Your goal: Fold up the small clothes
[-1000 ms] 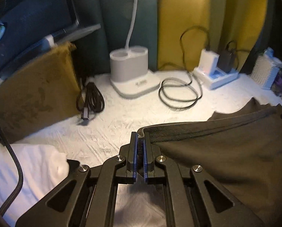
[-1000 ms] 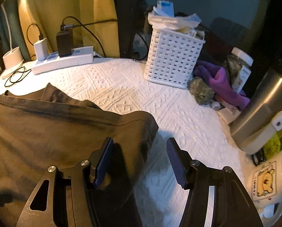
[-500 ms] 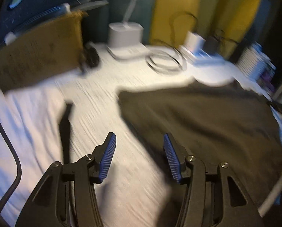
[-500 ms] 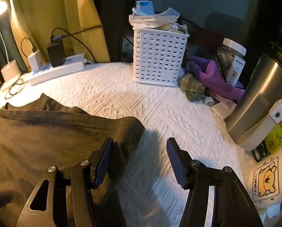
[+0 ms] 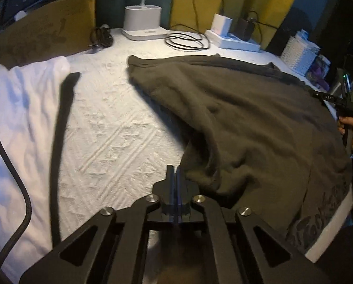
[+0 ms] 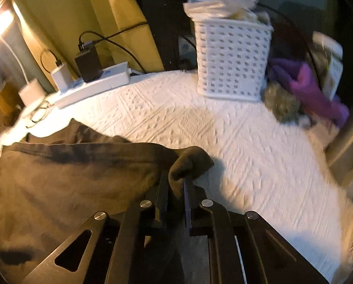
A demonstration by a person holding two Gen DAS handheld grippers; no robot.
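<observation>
A dark olive-brown garment [image 5: 235, 123] lies spread over the white textured cover [image 5: 110, 142]; it also shows in the right wrist view [image 6: 65, 179]. My left gripper [image 5: 174, 172] is shut with nothing between its fingers, just left of the garment's near bunched edge. My right gripper [image 6: 176, 187] is shut on the garment's right corner [image 6: 190, 163], which bunches up above the fingers. The right gripper and the hand holding it show at the far right of the left wrist view [image 5: 342, 104].
A white folded cloth [image 5: 18, 108] lies at the left. At the back stand a white lamp base [image 5: 143, 23], a coiled cable [image 5: 188, 41] and a power strip [image 6: 93, 86]. A white basket [image 6: 233, 59] and purple cloth [image 6: 306, 85] sit at the right.
My left gripper let go of the garment's far corner, drew back toward the near edge and closed empty. My right gripper closed on the garment's right corner.
</observation>
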